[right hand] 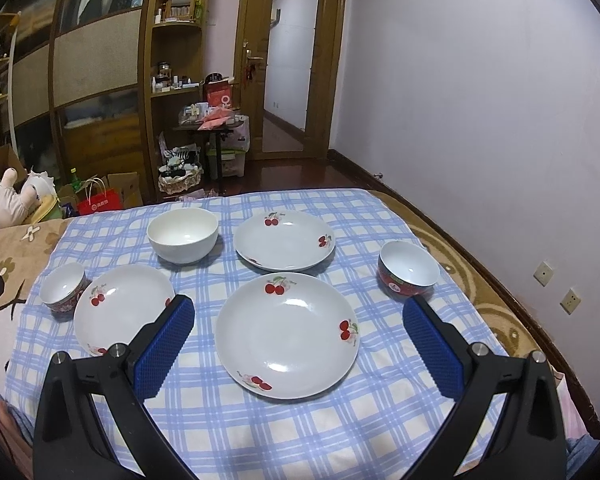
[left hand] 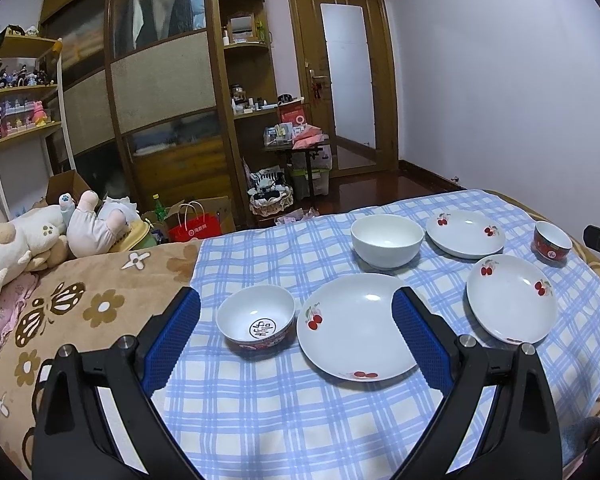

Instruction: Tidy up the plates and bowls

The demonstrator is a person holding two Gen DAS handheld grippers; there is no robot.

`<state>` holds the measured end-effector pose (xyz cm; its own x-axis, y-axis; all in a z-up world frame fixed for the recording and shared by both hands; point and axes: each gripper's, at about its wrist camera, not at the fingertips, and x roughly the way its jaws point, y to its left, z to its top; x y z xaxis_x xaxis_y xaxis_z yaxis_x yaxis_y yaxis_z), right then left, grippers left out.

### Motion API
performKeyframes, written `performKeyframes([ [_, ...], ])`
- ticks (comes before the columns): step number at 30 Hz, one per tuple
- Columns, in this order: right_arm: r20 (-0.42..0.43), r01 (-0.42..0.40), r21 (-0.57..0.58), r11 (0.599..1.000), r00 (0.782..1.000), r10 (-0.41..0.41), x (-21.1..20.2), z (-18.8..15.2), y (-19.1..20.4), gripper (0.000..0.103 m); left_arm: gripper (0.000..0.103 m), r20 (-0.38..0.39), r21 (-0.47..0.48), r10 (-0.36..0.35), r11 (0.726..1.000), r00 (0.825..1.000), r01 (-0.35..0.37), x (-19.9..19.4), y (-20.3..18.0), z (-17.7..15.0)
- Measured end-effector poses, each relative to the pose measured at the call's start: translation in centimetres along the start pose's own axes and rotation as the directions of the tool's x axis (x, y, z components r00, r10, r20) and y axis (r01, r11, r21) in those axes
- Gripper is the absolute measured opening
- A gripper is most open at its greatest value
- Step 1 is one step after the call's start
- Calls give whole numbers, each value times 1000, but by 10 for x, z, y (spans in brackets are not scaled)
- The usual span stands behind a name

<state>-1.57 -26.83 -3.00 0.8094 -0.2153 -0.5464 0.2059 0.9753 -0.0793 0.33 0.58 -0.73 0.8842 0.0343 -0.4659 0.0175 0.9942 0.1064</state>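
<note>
Three white cherry-print plates lie on a blue checked cloth (right hand: 300, 432): a near left plate (left hand: 356, 326) (right hand: 124, 308), a near right plate (left hand: 512, 298) (right hand: 286, 334) and a far plate (left hand: 465, 233) (right hand: 284, 240). A plain white bowl (left hand: 387, 240) (right hand: 183, 234) stands at the back. A small red-patterned bowl (left hand: 256, 322) (right hand: 63, 286) stands at the left, another (left hand: 552, 242) (right hand: 408, 272) at the right. My left gripper (left hand: 296, 312) is open and empty above the left bowl and left plate. My right gripper (right hand: 299, 320) is open and empty above the near right plate.
The cloth lies on a bed with a brown flowered cover (left hand: 80, 312). Plush toys (left hand: 40, 240) lie at the far left. A wall (right hand: 500, 120) runs along the right side. A wardrobe, shelves and a door stand beyond the bed.
</note>
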Motion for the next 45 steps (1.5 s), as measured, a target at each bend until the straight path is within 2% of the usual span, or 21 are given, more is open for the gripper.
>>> performKeyframes([
  [6, 13, -3, 4, 1000, 1000, 3, 1, 2, 2, 103, 95, -17, 19, -11, 1000, 1000, 12, 6, -4, 5],
  [11, 45, -55, 19, 998, 998, 54, 6, 13, 7, 103, 95, -50, 50, -10, 999, 999, 13, 20, -10, 13],
  [17, 81, -109, 1, 994, 991, 108, 12, 29, 18, 103, 95, -52, 85, -12, 996, 999, 16, 33, -18, 26],
  [21, 40, -204, 20, 979, 978, 203, 21, 43, 22, 103, 95, -68, 119, 10, 993, 998, -2, 43, -22, 38],
  [24, 36, -203, 24, 979, 979, 203, 27, 48, 29, 103, 95, -88, 152, 23, 988, 996, -9, 50, -25, 48],
  [28, 18, -192, -3, 981, 981, 192, 37, 53, 40, 103, 95, -141, 133, 22, 991, 990, -3, 69, -21, 56],
  [34, 6, -198, -9, 980, 980, 198, 54, 60, 56, 103, 95, -185, 132, 43, 991, 982, -18, 92, -16, 48],
  [45, -55, -223, -108, 969, 974, 219, 90, 43, 99, 103, 95, -284, 78, 2, 997, 959, 21, 117, -11, 23],
])
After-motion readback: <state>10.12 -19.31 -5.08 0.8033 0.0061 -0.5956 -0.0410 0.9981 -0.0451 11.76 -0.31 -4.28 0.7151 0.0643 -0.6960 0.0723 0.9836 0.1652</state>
